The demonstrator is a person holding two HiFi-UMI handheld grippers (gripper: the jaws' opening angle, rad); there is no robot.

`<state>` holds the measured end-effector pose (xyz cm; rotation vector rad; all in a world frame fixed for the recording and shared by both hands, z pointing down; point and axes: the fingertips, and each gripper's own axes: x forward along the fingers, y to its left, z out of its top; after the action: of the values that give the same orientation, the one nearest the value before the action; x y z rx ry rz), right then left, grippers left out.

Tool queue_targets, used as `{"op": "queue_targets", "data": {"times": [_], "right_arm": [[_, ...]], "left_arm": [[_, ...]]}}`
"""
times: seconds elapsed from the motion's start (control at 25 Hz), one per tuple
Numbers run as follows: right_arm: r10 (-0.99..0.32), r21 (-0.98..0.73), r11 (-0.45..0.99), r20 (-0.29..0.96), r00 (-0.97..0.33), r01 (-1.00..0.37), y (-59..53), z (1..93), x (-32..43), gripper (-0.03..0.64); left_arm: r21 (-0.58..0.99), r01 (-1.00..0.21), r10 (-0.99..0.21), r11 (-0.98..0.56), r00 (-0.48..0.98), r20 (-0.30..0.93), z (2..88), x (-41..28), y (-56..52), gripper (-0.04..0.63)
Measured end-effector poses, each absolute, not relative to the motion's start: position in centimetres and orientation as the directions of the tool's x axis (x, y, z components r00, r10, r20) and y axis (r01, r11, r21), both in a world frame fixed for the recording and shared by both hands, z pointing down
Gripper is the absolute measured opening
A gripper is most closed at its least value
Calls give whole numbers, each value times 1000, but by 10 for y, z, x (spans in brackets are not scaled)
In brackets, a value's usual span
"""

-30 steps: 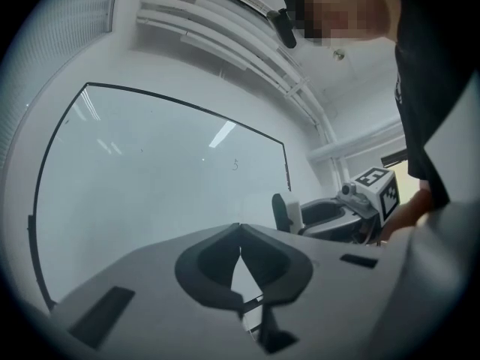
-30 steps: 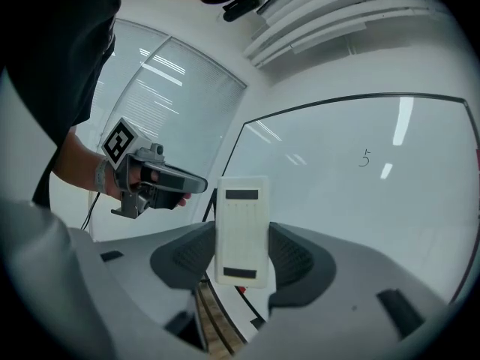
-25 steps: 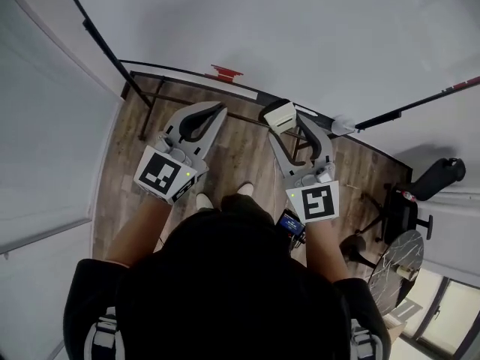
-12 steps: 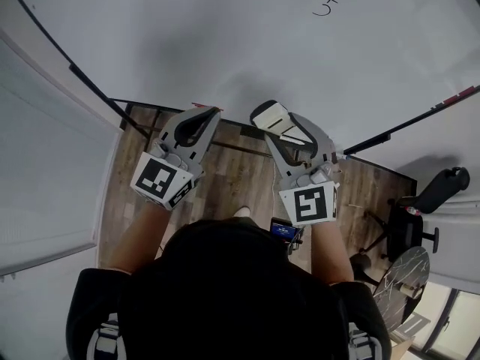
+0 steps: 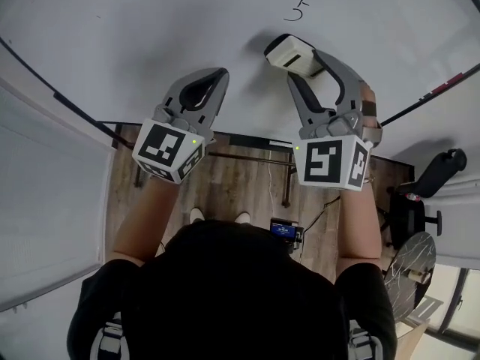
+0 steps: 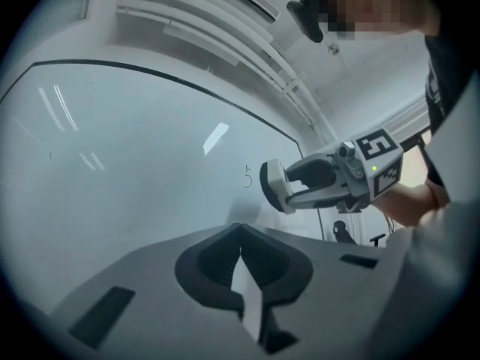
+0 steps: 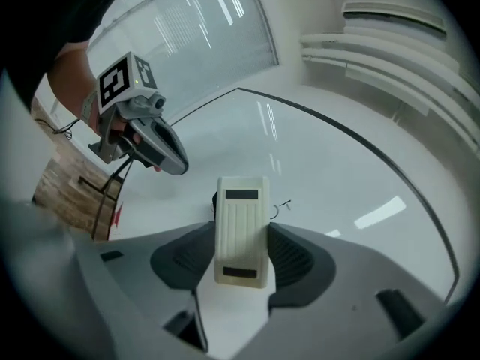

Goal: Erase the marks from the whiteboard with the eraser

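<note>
A large whiteboard [image 5: 187, 28] fills the top of the head view, with a small black mark [image 5: 299, 9] near its upper middle. My right gripper [image 5: 294, 60] is shut on a cream eraser [image 5: 289, 52], held just below and left of that mark. In the right gripper view the eraser [image 7: 241, 229] stands upright between the jaws, and the mark [image 7: 283, 206] shows just right of it. My left gripper [image 5: 214, 81] hangs in front of the board to the left, shut and holding nothing. The left gripper view shows the mark [image 6: 247, 175] next to the eraser [image 6: 271, 187].
The board's stand and black frame [image 5: 247, 142] run above a wooden floor [image 5: 225, 186]. A black office chair [image 5: 416, 201] and a round table [image 5: 409, 261] stand at the right. A red marker [image 5: 450, 85] lies along the board's right edge.
Both grippers have risen from near the floor and board's lower frame up onto the board. The right gripper with the eraser has come close below the mark.
</note>
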<state>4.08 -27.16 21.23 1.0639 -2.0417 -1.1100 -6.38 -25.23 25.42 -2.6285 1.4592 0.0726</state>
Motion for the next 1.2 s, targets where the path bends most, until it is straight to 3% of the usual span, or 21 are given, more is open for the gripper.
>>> {"op": "queue_targets", "data": {"times": [0.32, 0.56, 0.8, 1.2], "right_arm": [[-918, 952, 151, 36, -394, -266, -306, 124, 37, 219], [-939, 960, 216, 153, -309, -178, -319, 110, 33, 219], [-972, 977, 155, 124, -201, -144, -323, 109, 35, 218], [-945, 953, 288, 268, -185, -91, -329, 184, 20, 218]], "left_arm": [[-105, -798, -786, -593, 602, -140, 237, -68, -266, 6], [-88, -785, -772, -613, 619, -144, 241, -72, -271, 6], [-93, -772, -758, -628, 635, -152, 233, -67, -276, 6], [-87, -768, -755, -634, 639, -144, 240, -70, -284, 6]]}}
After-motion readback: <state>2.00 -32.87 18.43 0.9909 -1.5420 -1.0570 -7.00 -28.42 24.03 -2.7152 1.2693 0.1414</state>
